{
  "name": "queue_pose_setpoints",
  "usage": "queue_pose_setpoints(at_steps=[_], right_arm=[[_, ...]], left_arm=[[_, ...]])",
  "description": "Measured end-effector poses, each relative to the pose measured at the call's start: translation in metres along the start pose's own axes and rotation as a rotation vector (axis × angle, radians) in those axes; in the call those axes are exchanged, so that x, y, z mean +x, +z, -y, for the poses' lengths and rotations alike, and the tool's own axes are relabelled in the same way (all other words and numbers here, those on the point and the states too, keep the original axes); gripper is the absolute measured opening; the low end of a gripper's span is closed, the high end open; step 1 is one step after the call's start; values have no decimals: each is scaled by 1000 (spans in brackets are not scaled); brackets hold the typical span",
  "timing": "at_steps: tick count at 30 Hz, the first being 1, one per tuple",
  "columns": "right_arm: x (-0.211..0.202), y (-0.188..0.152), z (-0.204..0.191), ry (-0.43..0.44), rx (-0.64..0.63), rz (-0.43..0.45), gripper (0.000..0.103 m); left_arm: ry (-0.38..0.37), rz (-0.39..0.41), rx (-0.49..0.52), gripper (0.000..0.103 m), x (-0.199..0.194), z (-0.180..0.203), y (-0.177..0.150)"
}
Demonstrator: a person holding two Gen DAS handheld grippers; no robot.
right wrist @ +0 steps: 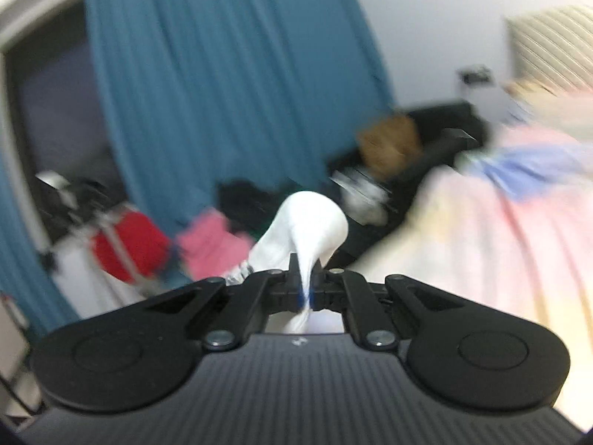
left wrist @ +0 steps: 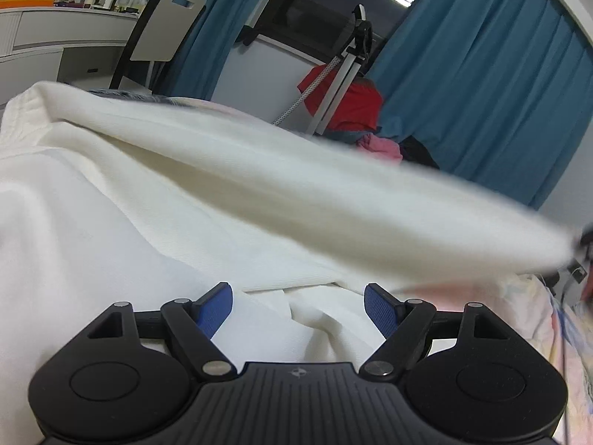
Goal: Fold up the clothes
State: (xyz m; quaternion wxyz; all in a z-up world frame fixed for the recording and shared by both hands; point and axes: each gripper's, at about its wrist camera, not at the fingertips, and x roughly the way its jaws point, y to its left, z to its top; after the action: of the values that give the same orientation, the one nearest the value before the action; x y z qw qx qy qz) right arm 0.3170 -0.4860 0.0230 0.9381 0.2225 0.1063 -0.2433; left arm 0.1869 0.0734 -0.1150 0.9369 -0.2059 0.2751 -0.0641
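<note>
A white garment (left wrist: 111,200) lies spread over the bed in the left wrist view. One part of it (left wrist: 333,193) is lifted and stretched toward the right edge, blurred by motion. My left gripper (left wrist: 298,298) hovers low over the garment, open, with nothing between its blue pads (left wrist: 215,309). In the right wrist view my right gripper (right wrist: 305,289) is shut on a bunched fold of the white garment (right wrist: 307,222), which bulges out above the jaws. That view is blurred.
Pale pink patterned bedding (right wrist: 500,241) covers the bed. Blue curtains (left wrist: 481,92) hang behind. A metal stand (left wrist: 344,70) with red cloth (left wrist: 355,107), pink clothes (right wrist: 211,244) and dark items stand beside the bed. A chair (left wrist: 159,29) and white desk (left wrist: 55,37) are far left.
</note>
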Motion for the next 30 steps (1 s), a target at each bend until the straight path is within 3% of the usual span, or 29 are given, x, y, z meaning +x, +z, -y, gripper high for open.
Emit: queue_pose_setpoints(at_steps=[5, 9, 13, 20, 22, 24, 26, 30], right_arm=[[23, -91, 92, -138, 39, -164, 6], [25, -146, 135, -119, 163, -210, 6], [25, -156, 139, -71, 202, -191, 6], [32, -142, 121, -64, 107, -215, 11], [26, -136, 115, -39, 82, -241, 24], [9, -131, 110, -11, 60, -254, 58], [-16, -126, 102, 21, 14, -235, 78], [-81, -118, 74, 92, -160, -233, 76]], left_arm=[[13, -2, 30, 80, -2, 4, -5], [29, -8, 54, 80, -1, 10, -8], [50, -11, 79, 80, 2, 15, -9], [71, -7, 115, 80, -1, 21, 0], [78, 2, 135, 80, -7, 25, 1], [84, 14, 160, 80, -15, 29, 2], [79, 28, 185, 80, -26, 34, 2], [55, 57, 238, 83, -53, 44, 5]])
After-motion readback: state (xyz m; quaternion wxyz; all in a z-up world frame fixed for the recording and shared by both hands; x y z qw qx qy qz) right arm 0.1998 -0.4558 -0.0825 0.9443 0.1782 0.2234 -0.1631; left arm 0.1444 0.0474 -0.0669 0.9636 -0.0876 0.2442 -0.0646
